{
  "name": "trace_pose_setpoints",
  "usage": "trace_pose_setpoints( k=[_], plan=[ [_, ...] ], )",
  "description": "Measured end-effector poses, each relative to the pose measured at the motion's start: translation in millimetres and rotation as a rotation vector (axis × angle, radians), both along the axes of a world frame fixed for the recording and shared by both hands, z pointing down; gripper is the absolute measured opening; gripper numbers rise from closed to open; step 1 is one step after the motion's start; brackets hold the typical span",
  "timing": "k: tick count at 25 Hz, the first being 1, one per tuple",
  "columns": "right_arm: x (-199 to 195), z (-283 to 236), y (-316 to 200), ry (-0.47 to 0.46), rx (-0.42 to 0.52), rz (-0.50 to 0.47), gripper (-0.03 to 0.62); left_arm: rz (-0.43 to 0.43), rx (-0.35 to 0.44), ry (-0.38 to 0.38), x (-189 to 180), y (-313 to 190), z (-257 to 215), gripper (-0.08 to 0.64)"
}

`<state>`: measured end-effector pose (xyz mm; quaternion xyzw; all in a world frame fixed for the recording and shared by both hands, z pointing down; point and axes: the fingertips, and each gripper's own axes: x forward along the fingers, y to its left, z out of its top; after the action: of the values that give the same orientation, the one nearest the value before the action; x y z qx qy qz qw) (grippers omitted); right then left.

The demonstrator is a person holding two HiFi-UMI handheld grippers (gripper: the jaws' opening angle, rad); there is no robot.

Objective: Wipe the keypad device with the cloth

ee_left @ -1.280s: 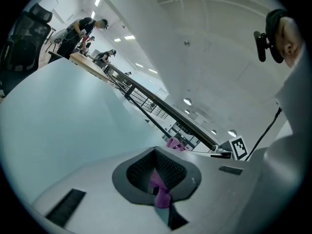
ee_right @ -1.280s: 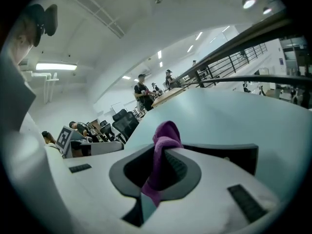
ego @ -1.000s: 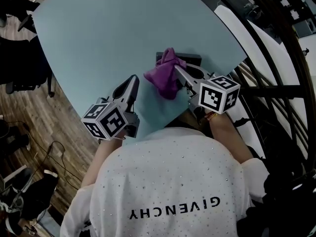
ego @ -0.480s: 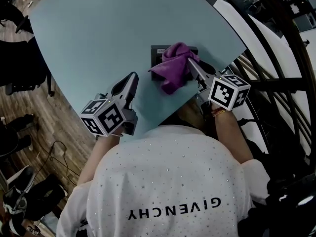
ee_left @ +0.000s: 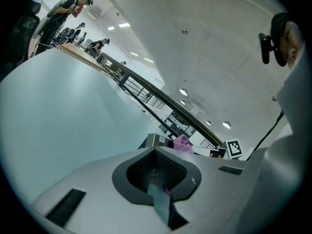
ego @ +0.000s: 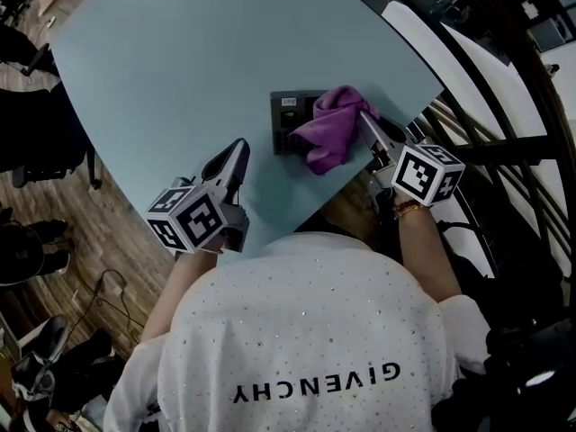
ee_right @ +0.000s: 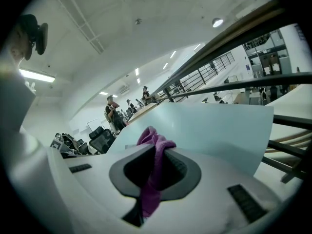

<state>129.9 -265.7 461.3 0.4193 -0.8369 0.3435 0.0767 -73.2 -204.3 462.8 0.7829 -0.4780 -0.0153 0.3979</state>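
- Your right gripper [ego: 365,120] is clamped on the purple cloth [ego: 331,133]. In the right gripper view, a fold of it runs right down between the jaws, so the hold looks secure.
- The cloth is bunched over the right side of the keypad device [ego: 290,122]. The left side, with its label and keys, is bare.
- The keypad device lies flat on the desk [ego: 180,52], not far from the desk's edge on your side.
- Your left gripper [ego: 238,151] is closed with nothing in it. It sits to the left of the keypad device and nearer to you — apart from it, not touching.
- The step in hand looks like the wipe itself. Draw the cloth toward the bare left side in flat strokes, letting its hanging bulk do the contact rather than the hard jaw tips.
- Press lightly: the keypad device seems small and loose, and a firm drag could slide it across the desk.
- If it starts to creep, rest your left gripper against its left edge as a stop — this probably steadies it better than pressing harder.
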Motion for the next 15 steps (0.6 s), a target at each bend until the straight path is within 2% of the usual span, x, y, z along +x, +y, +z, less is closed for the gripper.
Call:
trace_pose_setpoints(
  k=[9, 13, 15],
  plan=[
    [28.8, -2.9, -7.4, 0.025, -0.001, 0.088, 0.023, -0.061, 0.001, 0.039, -20.9, 6.0, -4.1, 0.000],
    [32.0, -5.8, -4.4, 0.060, 0.024, 0.106, 0.023, -0.073, -0.008, 0.027, -34.7, 17.1, 4.9, 0.000],
    [28.5, -12.9, 0.1, 0.049, 0.039, 0.095, 0.023, -0.084, -0.016, 0.020, -40.3, 23.3, 9.5, 0.000]
  ],
)
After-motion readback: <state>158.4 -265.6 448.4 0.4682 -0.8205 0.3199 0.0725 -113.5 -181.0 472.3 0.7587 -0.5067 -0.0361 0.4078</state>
